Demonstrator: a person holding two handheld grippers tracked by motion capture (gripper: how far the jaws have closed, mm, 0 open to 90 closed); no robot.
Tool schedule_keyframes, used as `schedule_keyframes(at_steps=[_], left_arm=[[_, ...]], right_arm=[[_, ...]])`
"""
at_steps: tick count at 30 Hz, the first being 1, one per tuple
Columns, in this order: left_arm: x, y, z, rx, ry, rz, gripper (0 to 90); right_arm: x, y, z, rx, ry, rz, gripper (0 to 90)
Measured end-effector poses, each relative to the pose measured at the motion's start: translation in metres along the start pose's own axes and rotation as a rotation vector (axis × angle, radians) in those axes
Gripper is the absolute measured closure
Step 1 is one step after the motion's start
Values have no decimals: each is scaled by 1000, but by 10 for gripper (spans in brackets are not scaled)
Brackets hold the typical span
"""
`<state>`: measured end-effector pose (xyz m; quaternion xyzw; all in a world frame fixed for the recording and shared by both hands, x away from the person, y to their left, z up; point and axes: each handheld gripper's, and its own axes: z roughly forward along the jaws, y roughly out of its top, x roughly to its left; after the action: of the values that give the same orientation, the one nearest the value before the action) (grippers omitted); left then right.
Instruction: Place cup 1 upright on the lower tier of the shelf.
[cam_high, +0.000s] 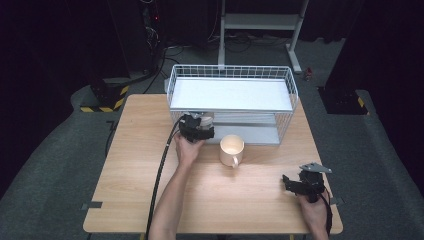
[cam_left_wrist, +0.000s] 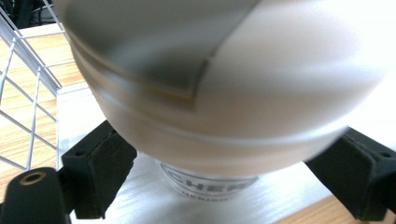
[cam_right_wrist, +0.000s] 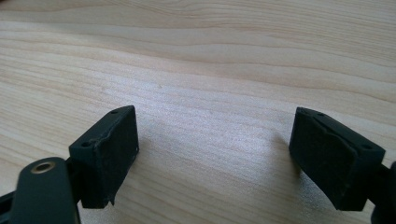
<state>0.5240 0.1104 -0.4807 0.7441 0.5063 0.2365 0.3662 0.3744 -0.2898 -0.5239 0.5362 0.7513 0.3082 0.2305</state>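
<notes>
High view: we find a wooden table (cam_high: 210, 195) carrying a white wire rack (cam_high: 232, 102) with two shelves along its far side. The left gripper (cam_high: 197, 121) is held at the front of the rack's lower shelf, with something pale and rounded at its tip, too small here to identify. A cream mug (cam_high: 231, 150) stands upright on the table just to the right of that gripper, near the rack, handle toward the person. The right gripper (cam_high: 290, 182) is well apart from the mug, low over the table near its right front corner.

Left gripper view: we see a white cup (cam_left_wrist: 224, 93), large and blurred, between the two black jaws, with a lettered base just ahead of them. The jaws stand wide on either side of it; we cannot tell whether the pads (cam_left_wrist: 100, 172) touch it. It sits over a white shelf (cam_left_wrist: 135, 196); rack wires (cam_left_wrist: 28, 112) run to the left of the jaws, wood beyond them.

Right gripper view: the jaws stand wide apart with nothing between them, bare wood grain (cam_right_wrist: 210, 70) ahead and beneath
</notes>
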Motion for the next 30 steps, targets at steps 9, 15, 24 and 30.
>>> schedule_keyframes(at_steps=[9, 15, 24, 30], left_arm=[[1, -10, -6, 20, 14, -19, 163], [0, -15, -7, 3, 47, 19, 246], [-3, -14, -3, 2, 38, 7, 305], [-2, -12, 0, 9, 47, -2, 324]], right_arm=[[0, 0, 0, 0, -1, 0, 158], [0, 0, 0, 0, 0, 0, 158], [0, 0, 0, 0, 0, 0, 158], [0, 0, 0, 0, 0, 1, 158]])
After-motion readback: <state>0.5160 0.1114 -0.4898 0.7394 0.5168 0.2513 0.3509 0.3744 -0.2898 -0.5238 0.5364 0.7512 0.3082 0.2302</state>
